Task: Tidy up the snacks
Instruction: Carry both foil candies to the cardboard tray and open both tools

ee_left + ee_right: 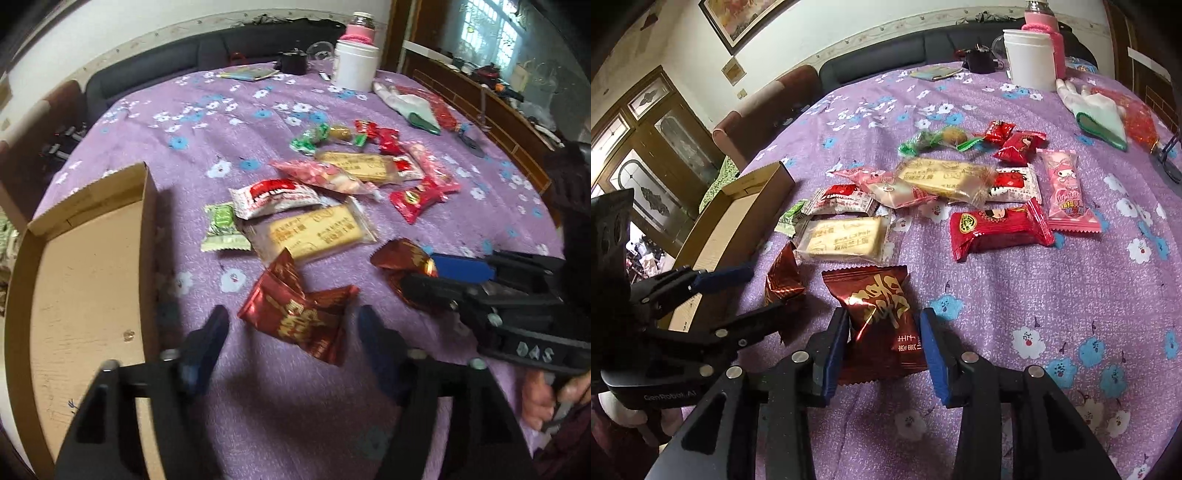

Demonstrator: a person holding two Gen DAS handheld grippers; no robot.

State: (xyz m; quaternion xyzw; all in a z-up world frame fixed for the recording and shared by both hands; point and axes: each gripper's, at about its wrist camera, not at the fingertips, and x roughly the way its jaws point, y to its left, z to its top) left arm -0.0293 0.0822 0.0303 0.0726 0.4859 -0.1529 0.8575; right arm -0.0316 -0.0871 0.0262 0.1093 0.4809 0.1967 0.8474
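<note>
Cardboard box [88,280] flanks the scattered snacks [964,192] on the purple tablecloth [1034,295].

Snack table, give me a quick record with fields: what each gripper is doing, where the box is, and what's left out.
left gripper: open, straddling a dark red packet
right gripper: open around another dark red packet, pads close to it
cardboard box: open, nothing visible inside, left of the snacks
snacks: about a dozen loose on the purple tablecloth
behind: white container
</note>
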